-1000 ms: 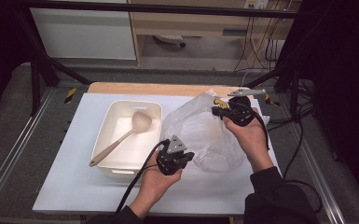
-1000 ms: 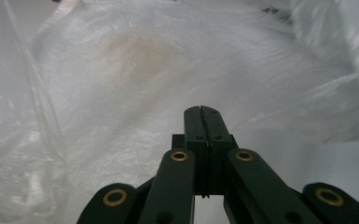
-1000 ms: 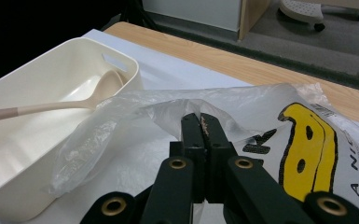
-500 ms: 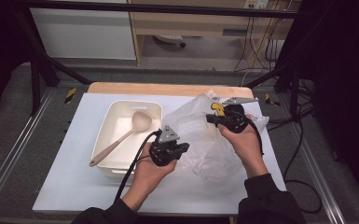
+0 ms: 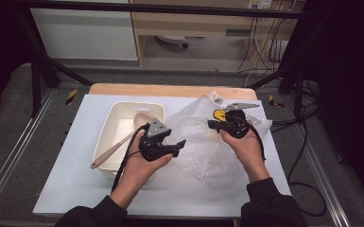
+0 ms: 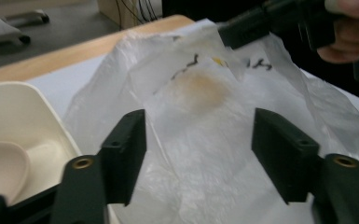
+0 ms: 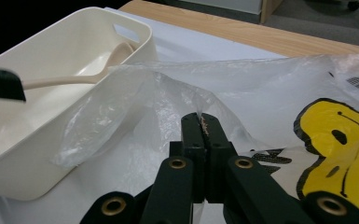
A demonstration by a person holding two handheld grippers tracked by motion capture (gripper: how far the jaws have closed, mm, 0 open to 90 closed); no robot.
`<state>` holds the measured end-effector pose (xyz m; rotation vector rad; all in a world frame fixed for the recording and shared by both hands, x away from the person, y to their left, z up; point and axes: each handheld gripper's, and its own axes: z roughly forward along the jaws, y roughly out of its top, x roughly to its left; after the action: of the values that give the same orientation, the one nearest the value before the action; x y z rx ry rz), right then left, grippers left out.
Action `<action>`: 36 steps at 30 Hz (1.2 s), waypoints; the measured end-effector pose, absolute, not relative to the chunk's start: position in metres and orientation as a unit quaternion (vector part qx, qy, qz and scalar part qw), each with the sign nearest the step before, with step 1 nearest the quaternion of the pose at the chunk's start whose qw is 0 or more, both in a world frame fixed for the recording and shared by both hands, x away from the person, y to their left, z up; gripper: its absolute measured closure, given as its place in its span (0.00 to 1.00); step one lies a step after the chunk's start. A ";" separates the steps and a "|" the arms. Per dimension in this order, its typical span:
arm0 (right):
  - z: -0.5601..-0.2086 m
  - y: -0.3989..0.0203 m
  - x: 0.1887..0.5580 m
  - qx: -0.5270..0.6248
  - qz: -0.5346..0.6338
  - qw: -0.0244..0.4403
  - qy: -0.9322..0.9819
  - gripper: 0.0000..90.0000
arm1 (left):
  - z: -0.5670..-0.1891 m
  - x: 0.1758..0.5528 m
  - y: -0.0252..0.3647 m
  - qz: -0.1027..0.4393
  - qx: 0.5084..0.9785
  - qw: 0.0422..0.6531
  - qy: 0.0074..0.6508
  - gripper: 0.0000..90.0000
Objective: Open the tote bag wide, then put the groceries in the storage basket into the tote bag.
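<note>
A crumpled clear plastic bag (image 5: 203, 151) with a yellow and black print lies on the white mat, right of a cream tub (image 5: 116, 118) that holds a beige spoon (image 5: 113, 150). My right gripper (image 5: 212, 125) is shut on a thin fold of the bag's edge (image 7: 200, 116) and holds it up. My left gripper (image 5: 178, 144) hovers over the bag's left side; its jaws have just been opening and now stand wide apart. Bag film (image 6: 200, 93) shows between and beyond them, touching neither pad. The left gripper view has the tub's rim (image 6: 23, 93) at its left.
The mat (image 5: 75, 179) covers a wooden table whose bare strip (image 5: 170, 90) runs along the back. Metal frame rails (image 5: 9, 156) flank both sides. Cables (image 5: 307, 142) trail off the right edge. A cabinet (image 5: 85, 33) stands behind.
My left gripper let go of the bag, opened and rose toward the tub's near corner. My right gripper sank a little with the bag's edge still pinched.
</note>
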<state>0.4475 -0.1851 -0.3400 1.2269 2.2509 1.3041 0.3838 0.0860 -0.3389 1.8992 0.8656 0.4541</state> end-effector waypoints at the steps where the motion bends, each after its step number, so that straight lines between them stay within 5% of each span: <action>1: -0.341 -0.185 0.447 0.422 0.447 0.132 0.777 1.00 | -0.338 0.385 0.088 0.188 0.779 0.480 0.356 0.28; 7: -0.345 -0.182 0.447 0.419 0.446 0.128 0.781 1.00 | -0.333 0.388 0.105 0.181 0.775 0.476 0.375 0.11; 36: -0.350 -0.178 0.444 0.411 0.446 0.123 0.786 1.00 | -0.307 0.392 0.214 0.229 0.753 0.447 0.425 0.09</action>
<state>0.4445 -0.1778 -0.3505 1.1979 2.2919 1.3016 0.3919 0.2136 -0.3074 1.8641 1.0522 0.5673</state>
